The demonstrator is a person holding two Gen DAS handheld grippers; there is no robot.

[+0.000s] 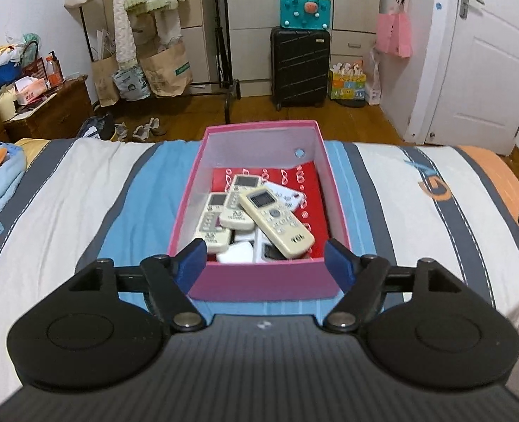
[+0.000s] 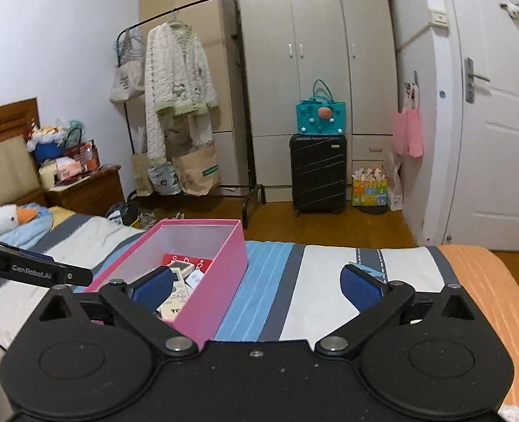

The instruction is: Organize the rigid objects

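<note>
A pink box (image 1: 259, 277) stands on the striped bed. Inside it lie several cream and white remote controls (image 1: 275, 221) piled on a red lining. My left gripper (image 1: 264, 258) is open and empty, its blue pads on either side of the box's near wall. My right gripper (image 2: 257, 286) is open and empty, to the right of the same pink box (image 2: 210, 302), with its left pad over the box's near corner. The remotes (image 2: 180, 274) show partly in the right wrist view. The left gripper's black body (image 2: 30, 270) shows at the left there.
The bed (image 1: 65, 204) has grey, white and blue stripes and an orange edge (image 2: 477, 281). A plush duck (image 2: 9, 218) lies on a blue blanket at the left. Beyond the bed stand a black suitcase (image 2: 317, 172), a clothes rack (image 2: 182, 105), a wardrobe and a nightstand (image 1: 48, 109).
</note>
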